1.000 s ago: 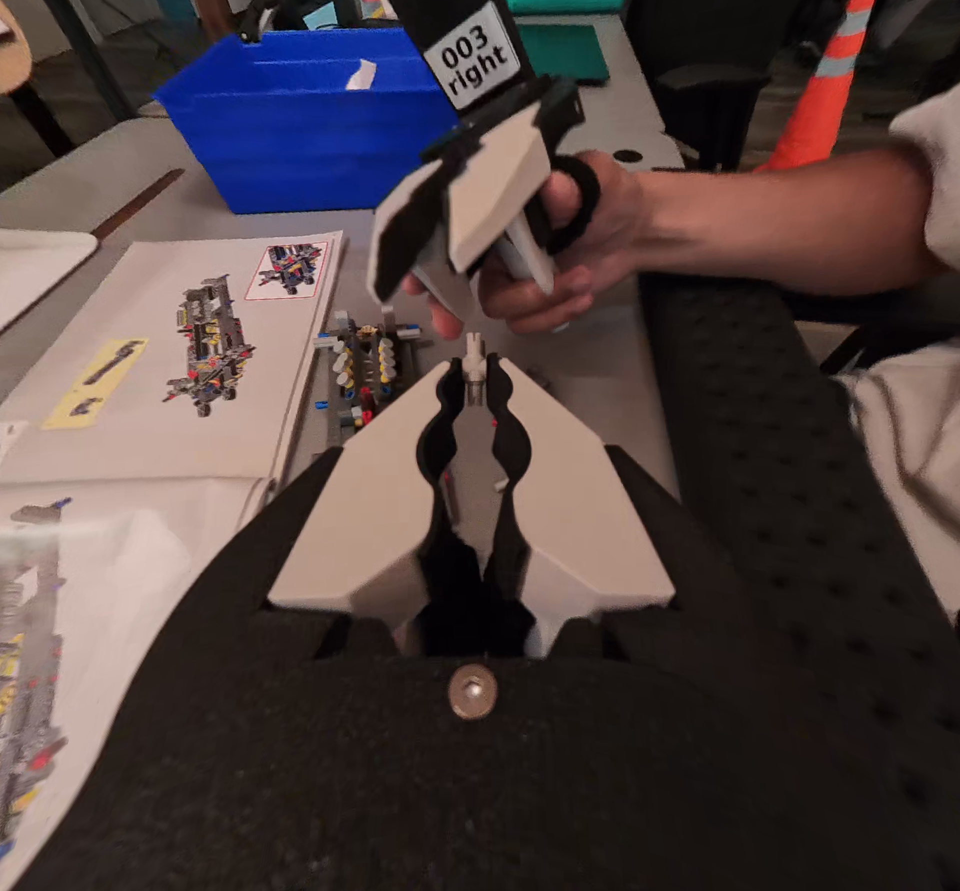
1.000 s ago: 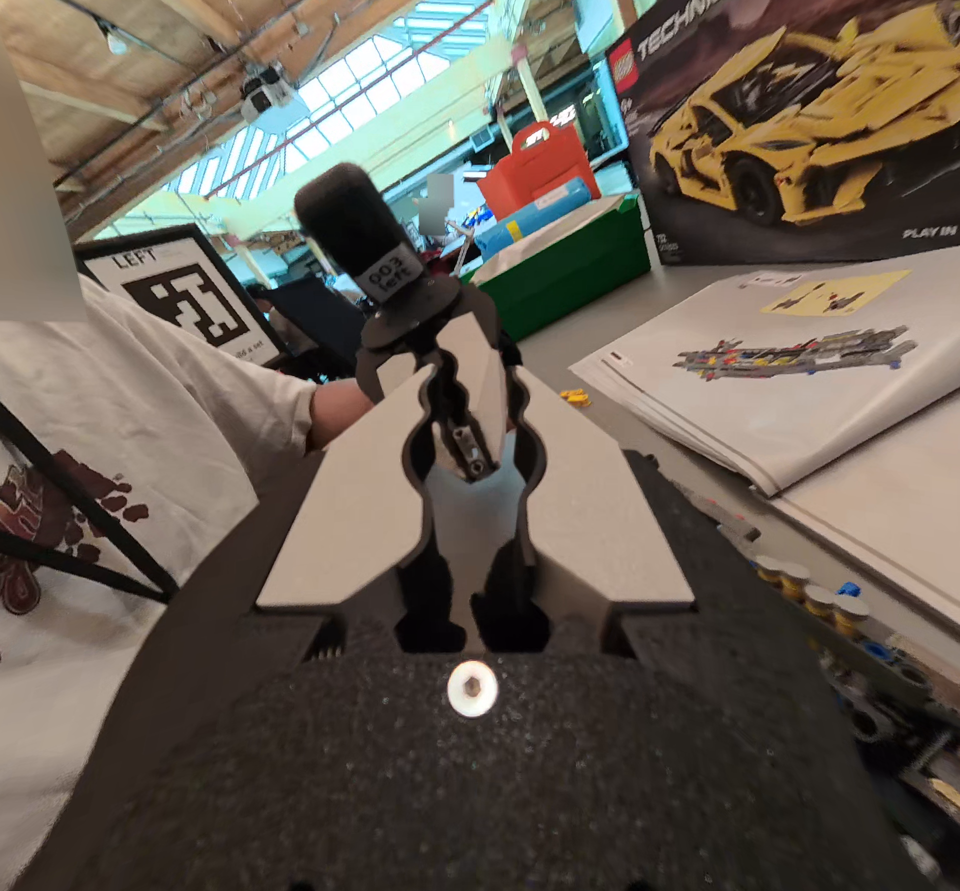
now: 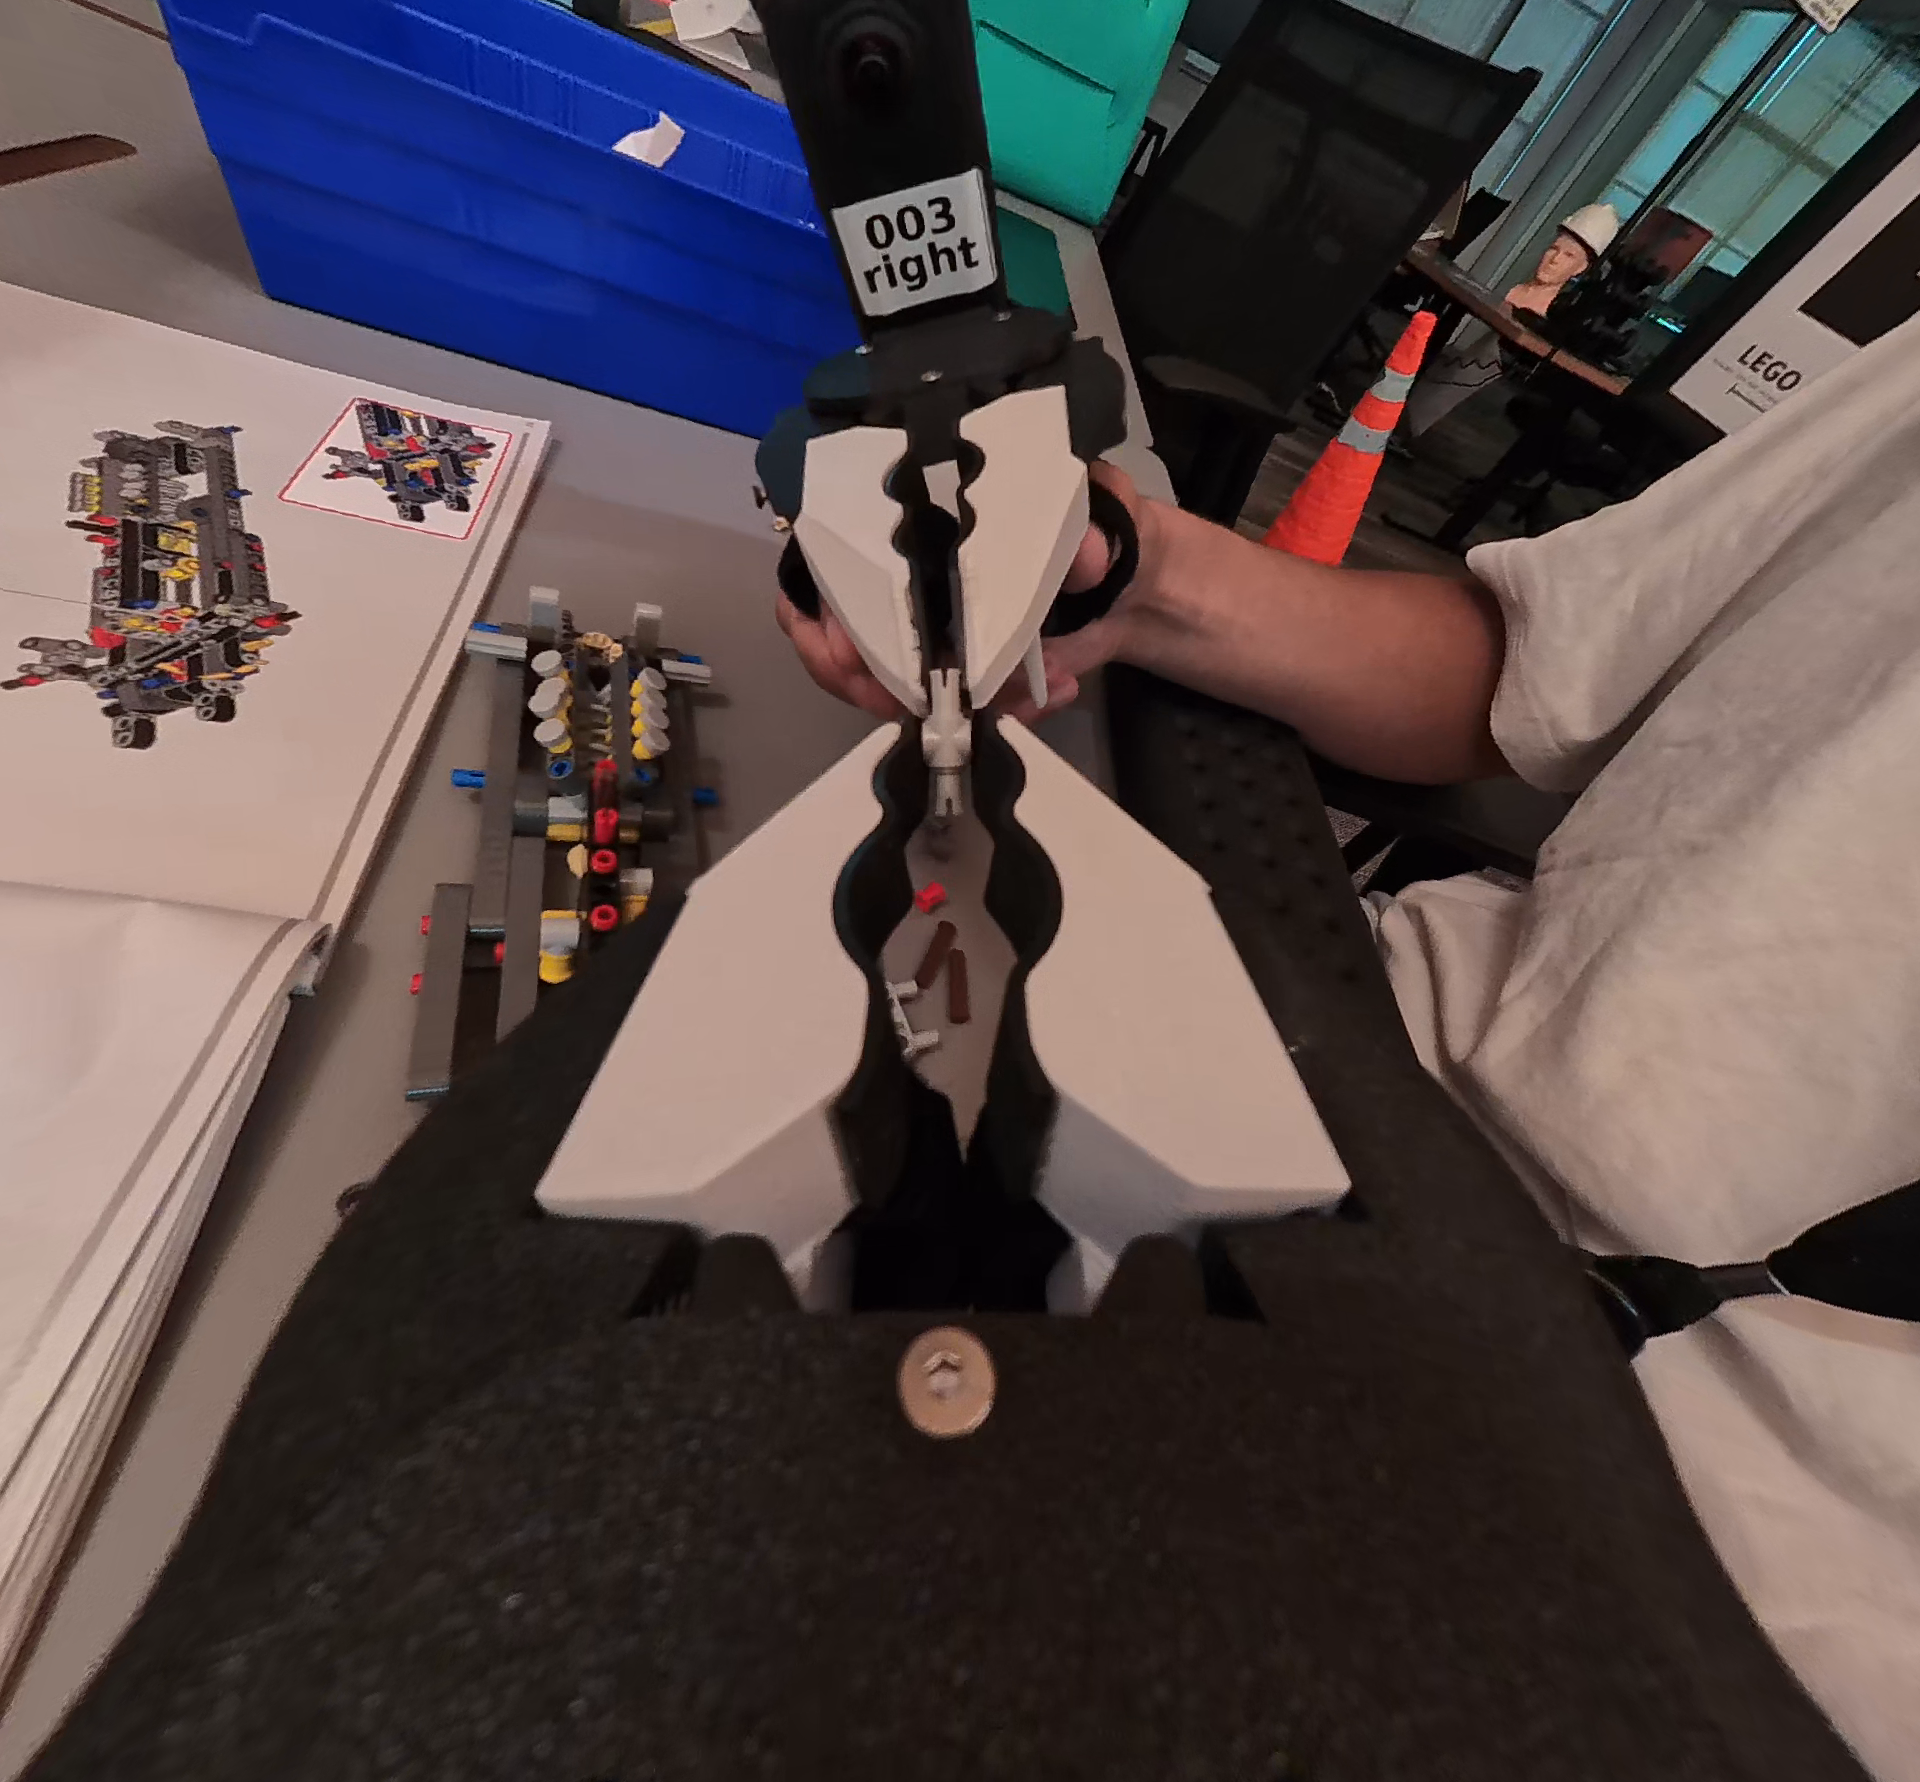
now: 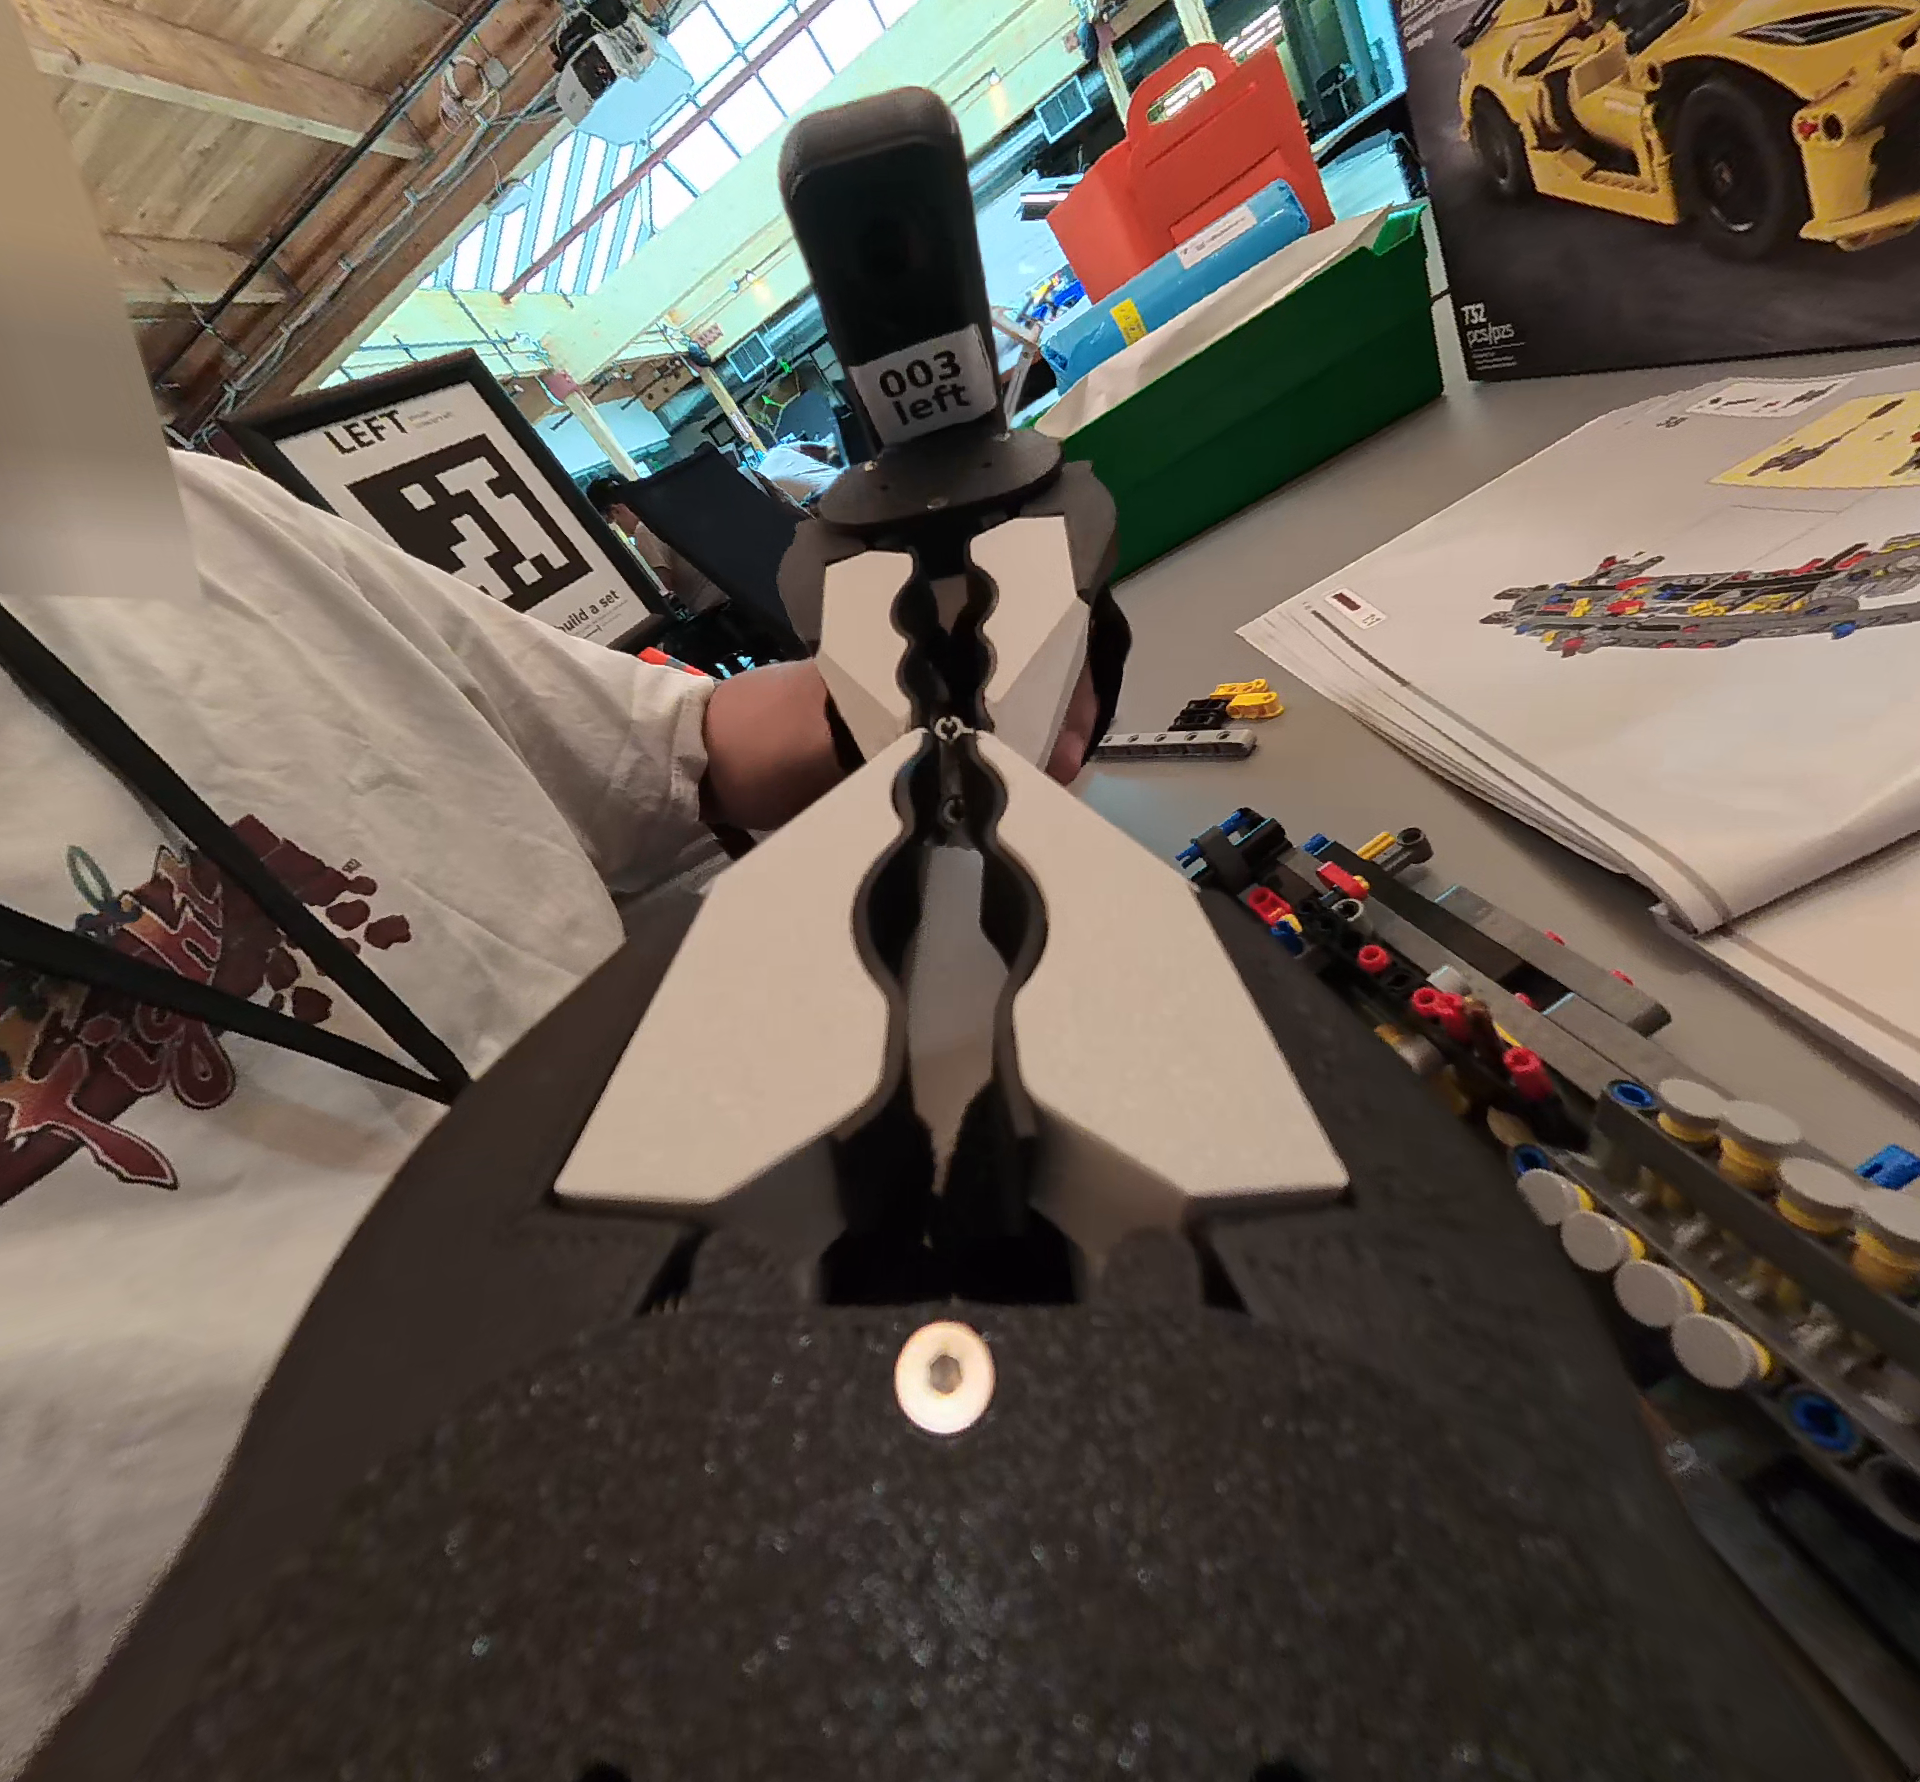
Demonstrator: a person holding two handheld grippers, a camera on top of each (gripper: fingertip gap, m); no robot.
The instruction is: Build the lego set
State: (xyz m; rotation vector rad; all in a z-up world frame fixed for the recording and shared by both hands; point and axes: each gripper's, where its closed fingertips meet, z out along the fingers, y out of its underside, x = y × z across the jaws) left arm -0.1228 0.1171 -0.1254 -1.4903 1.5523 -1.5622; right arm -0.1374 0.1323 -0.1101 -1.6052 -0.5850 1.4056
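Fingertips of the left gripper and right gripper met tip to tip, both pinched narrow on one small white connector piece, held above the table, right of the partly built chassis.

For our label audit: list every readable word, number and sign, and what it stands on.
Wording withheld; its bearers:
White sticker, black camera stick.
White sticker, other black camera stick.
Black cardboard box picturing a yellow car.
Framed black-and-white marker sign.
Open white instruction booklet: too small.
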